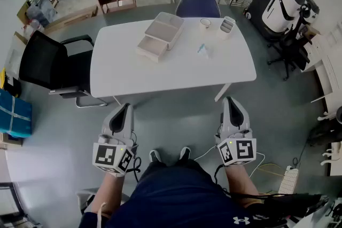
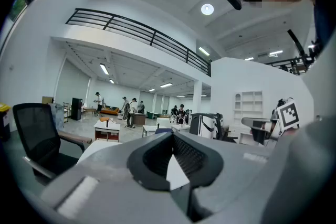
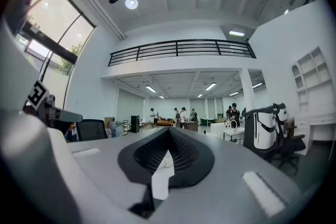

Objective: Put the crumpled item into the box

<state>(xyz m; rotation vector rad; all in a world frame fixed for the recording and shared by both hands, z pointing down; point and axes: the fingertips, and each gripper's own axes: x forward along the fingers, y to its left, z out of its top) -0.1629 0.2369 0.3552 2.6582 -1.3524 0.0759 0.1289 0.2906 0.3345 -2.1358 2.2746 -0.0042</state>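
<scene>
Crumpled item [image 1: 202,49] well ahead of fingers [image 1: 122,117]

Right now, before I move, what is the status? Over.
Both shut, empty: left tool, right tool, low, short of the table. Crumpled item on table, right of the box. Nothing in the way.

You hold your left gripper [image 1: 126,109] and right gripper [image 1: 230,101] low before your waist, well apart, both pointing forward. Each gripper's jaws are pressed together, empty.
</scene>
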